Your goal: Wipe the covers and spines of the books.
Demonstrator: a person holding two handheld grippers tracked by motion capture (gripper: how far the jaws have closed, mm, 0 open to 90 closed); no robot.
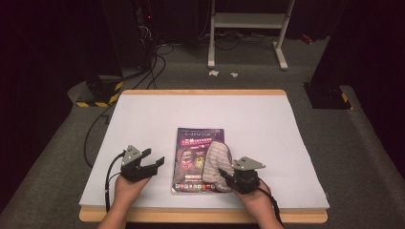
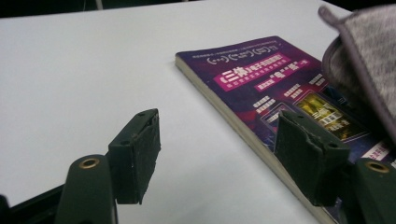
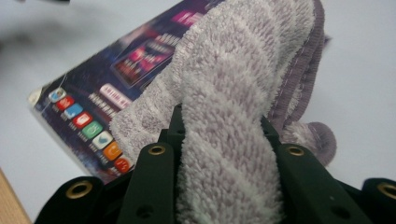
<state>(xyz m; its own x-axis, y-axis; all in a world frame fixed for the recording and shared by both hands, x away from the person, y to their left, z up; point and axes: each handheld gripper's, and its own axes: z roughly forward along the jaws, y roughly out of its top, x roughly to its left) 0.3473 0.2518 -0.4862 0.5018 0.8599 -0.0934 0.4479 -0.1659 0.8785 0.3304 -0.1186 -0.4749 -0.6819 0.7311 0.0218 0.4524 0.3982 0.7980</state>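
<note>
— Where's the cloth (image 1: 216,160)?
— Right now my right gripper (image 1: 228,179) pinches it, draped across the book (image 1: 192,160) for wiping.
— The other one?
— My left gripper (image 1: 154,162) hovers open, empty, beside the book.

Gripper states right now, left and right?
Left gripper: open, empty, beside the book.
Right gripper: shut on the cloth.

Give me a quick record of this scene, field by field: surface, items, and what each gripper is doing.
surface: white table top
book: purple cover, lies flat
cloth: grey striped towel, draped over the book's right side
right gripper: fingers clamped on the cloth
left gripper: open, nothing between the fingers, beside the book's left edge
</note>
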